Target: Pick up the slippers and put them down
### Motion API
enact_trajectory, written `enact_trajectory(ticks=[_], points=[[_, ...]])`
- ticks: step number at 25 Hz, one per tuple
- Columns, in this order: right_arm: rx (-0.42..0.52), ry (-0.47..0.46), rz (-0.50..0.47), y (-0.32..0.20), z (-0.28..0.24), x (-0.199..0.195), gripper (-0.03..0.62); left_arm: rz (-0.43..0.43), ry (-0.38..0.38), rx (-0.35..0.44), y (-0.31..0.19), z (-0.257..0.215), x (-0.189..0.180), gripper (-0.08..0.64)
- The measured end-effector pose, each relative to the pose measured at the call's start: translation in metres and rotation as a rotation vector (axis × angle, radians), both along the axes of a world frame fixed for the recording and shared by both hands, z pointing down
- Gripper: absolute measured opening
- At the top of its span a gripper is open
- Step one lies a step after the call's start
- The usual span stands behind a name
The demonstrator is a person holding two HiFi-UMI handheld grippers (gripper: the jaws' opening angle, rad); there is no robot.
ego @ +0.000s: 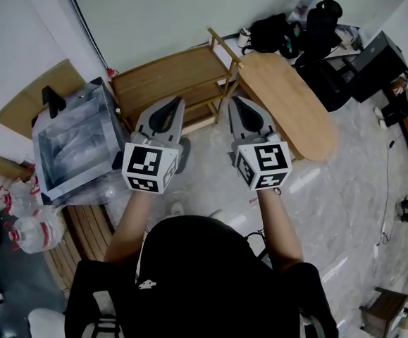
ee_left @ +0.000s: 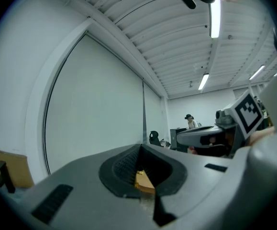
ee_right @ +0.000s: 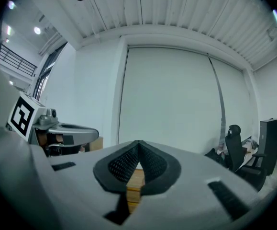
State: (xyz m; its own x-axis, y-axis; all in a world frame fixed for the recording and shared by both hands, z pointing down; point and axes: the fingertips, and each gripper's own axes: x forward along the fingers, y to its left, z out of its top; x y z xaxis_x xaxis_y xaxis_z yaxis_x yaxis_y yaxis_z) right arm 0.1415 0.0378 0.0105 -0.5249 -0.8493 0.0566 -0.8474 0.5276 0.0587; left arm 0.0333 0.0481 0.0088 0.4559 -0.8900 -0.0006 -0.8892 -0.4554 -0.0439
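Note:
No slipper shows in any view. In the head view both grippers are held side by side, pointing level at a low wooden rack (ego: 168, 76). The left gripper (ego: 177, 102) has its jaws closed tip to tip with nothing between them. In the left gripper view (ee_left: 140, 146) the jaws meet, with a bit of wood showing through the gap behind. The right gripper (ego: 233, 100) is likewise shut and empty, and the right gripper view (ee_right: 138, 142) shows its tips touching in front of the wooden rack. Each gripper sees the other's marker cube beside it.
A long oval wooden board (ego: 292, 108) leans right of the rack. A clear plastic box (ego: 73, 143) stands at the left, with plastic bags (ego: 17, 220) near it. Black bags (ego: 295, 34) lie at the back. A black office chair (ee_right: 234, 145) stands by the wall.

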Motion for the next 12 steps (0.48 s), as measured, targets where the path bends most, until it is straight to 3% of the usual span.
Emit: enact_trajectory(ticks=[12], points=[[-0.020, -0.007, -0.002, -0.0052, 0.0072, 0.0028, 0.000, 0.004, 0.002, -0.012, -0.0037, 0.0052, 0.0015, 0.006]])
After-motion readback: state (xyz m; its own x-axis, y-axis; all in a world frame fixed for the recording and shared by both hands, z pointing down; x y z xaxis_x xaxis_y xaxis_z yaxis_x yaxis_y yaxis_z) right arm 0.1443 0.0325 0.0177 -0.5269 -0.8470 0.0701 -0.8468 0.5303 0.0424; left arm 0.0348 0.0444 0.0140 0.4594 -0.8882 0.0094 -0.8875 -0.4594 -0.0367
